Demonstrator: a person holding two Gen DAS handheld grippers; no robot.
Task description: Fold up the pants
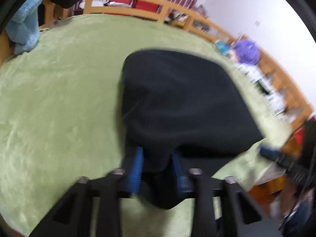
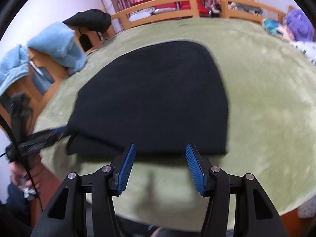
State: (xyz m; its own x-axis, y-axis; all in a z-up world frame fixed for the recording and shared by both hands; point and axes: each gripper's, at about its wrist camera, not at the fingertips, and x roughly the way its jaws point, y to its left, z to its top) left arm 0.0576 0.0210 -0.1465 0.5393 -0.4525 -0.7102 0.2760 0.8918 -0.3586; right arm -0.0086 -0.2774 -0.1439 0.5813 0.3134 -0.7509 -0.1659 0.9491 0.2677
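Note:
Black pants (image 1: 181,98) lie folded on a green blanket (image 1: 59,98). My left gripper (image 1: 158,158) is shut on the pants' near edge, and a fold of black cloth hangs between its blue pads. In the right wrist view the pants (image 2: 154,94) lie flat in a folded stack. My right gripper (image 2: 160,154) is open and empty, just short of the pants' near edge. The left gripper (image 2: 57,133) shows there at the stack's near left corner. The right gripper (image 1: 264,151) shows blurred at the right in the left wrist view.
A wooden bed rail (image 2: 197,2) runs along the far side. Light blue towels (image 2: 57,43) and a dark garment (image 2: 88,21) hang on the frame at the left. A purple plush toy (image 2: 298,25) and patterned cloth lie at the far right.

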